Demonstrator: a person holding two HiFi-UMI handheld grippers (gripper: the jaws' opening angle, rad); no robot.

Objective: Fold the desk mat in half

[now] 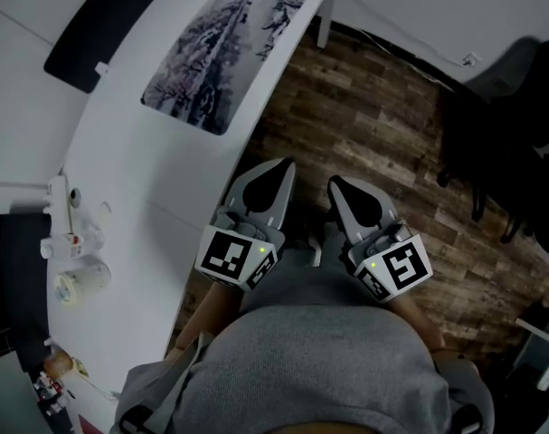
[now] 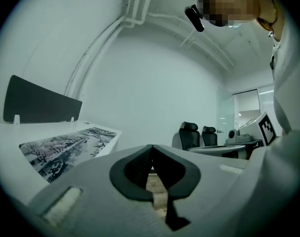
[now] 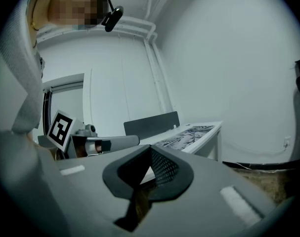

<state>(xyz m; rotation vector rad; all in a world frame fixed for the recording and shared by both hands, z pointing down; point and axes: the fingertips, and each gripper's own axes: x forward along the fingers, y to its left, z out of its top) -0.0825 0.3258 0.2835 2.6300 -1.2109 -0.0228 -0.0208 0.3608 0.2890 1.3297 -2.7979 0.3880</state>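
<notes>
The desk mat (image 1: pixel 224 48), printed with a snowy grey tree scene, lies flat on the far end of the white desk (image 1: pixel 138 170). It also shows in the left gripper view as the mat (image 2: pixel 65 149) at the left, and in the right gripper view as the mat (image 3: pixel 187 135) further off. My left gripper (image 1: pixel 279 165) and right gripper (image 1: pixel 337 183) hang side by side close to the person's grey-clad torso, off the desk's edge, well short of the mat. Both are shut with nothing between the jaws, as with the left gripper (image 2: pixel 150 147) and right gripper (image 3: pixel 150 149) in their own views.
A dark divider panel (image 1: pixel 102 25) stands on the desk behind the mat. Small white items (image 1: pixel 75 242) sit on the desk's left part. Wooden floor (image 1: pixel 373 116) lies under the grippers, with black office chairs (image 1: pixel 500 152) at the right and a white desk leg (image 1: pixel 324 25).
</notes>
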